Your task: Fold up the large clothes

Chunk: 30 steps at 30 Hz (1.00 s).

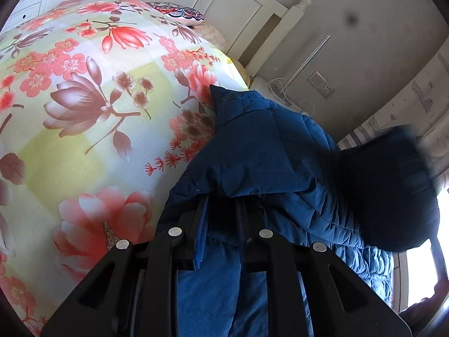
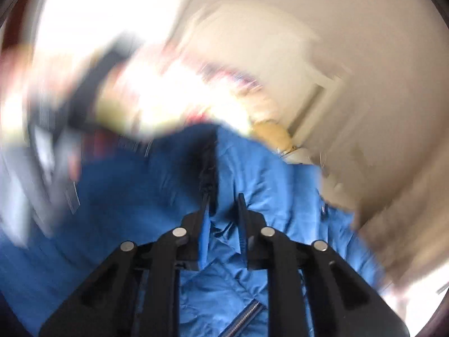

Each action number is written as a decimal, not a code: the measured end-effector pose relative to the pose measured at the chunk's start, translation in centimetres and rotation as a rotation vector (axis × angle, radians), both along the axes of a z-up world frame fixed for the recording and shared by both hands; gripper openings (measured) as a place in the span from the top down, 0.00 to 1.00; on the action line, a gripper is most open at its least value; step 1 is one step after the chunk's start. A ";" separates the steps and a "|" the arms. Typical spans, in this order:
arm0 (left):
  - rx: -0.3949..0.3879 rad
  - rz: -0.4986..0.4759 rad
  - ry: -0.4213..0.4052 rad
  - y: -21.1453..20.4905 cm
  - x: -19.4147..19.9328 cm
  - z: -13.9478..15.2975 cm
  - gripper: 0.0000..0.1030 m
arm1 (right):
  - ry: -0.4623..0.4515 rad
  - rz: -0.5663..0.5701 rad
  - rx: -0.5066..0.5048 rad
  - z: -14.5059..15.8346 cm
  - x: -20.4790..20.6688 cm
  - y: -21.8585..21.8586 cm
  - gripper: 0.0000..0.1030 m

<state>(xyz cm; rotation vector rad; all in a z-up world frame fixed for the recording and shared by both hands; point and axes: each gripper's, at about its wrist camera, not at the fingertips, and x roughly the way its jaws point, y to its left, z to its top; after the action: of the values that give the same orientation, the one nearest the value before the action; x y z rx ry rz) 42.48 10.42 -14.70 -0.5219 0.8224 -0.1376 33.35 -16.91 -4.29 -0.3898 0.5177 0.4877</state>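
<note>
A blue quilted jacket (image 1: pixel 266 146) hangs over the right edge of a bed covered with a floral spread (image 1: pixel 98 112). My left gripper (image 1: pixel 221 200) is shut on a fold of the jacket, and the fabric bunches up over its fingertips. In the right wrist view, which is heavily blurred, my right gripper (image 2: pixel 223 199) stands over the jacket (image 2: pixel 266 174) with its narrow jaws pinching blue fabric; a zipper (image 2: pixel 244 320) shows below them. A dark blurred shape (image 1: pixel 387 191) at the jacket's right side cannot be identified.
A white headboard (image 1: pixel 280 28) and a patterned pillow (image 1: pixel 179 14) stand at the bed's far end. A wall socket (image 1: pixel 321 84) and white cables (image 1: pixel 280 87) are beside the bed. A bright window (image 1: pixel 421 266) is at the lower right.
</note>
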 end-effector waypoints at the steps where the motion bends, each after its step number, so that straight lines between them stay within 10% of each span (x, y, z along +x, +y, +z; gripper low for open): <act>1: 0.003 0.001 0.000 -0.1 0.0 0.0 0.88 | 0.031 -0.069 0.222 1.6 0.3 -3.8 0.85; 5: 0.009 0.002 0.000 -0.2 -0.1 0.1 0.88 | 0.149 -0.329 0.847 0.9 0.7 -17.2 0.84; 7: 0.018 0.002 -0.001 -0.3 -0.1 0.2 0.88 | 0.221 -0.472 0.982 -1.6 0.8 -22.3 0.69; 10: 0.023 0.001 -0.006 -0.4 -0.2 0.3 0.87 | 0.345 -0.625 1.025 -5.4 1.4 -26.6 0.31; 22: 0.074 -0.030 -0.105 -1.4 -1.3 2.0 0.87 | 0.385 -0.663 0.924 -6.1 4.7 -26.2 0.33; 30: 0.111 0.066 -0.201 -0.4 -3.1 3.7 0.87 | 0.344 -0.700 0.883 -5.7 5.8 -24.7 0.81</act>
<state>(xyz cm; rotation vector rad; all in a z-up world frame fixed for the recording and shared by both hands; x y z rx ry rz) 39.34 10.07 -11.05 -0.4224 0.6120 -0.0812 39.16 -41.63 -10.03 0.7222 0.6712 0.0615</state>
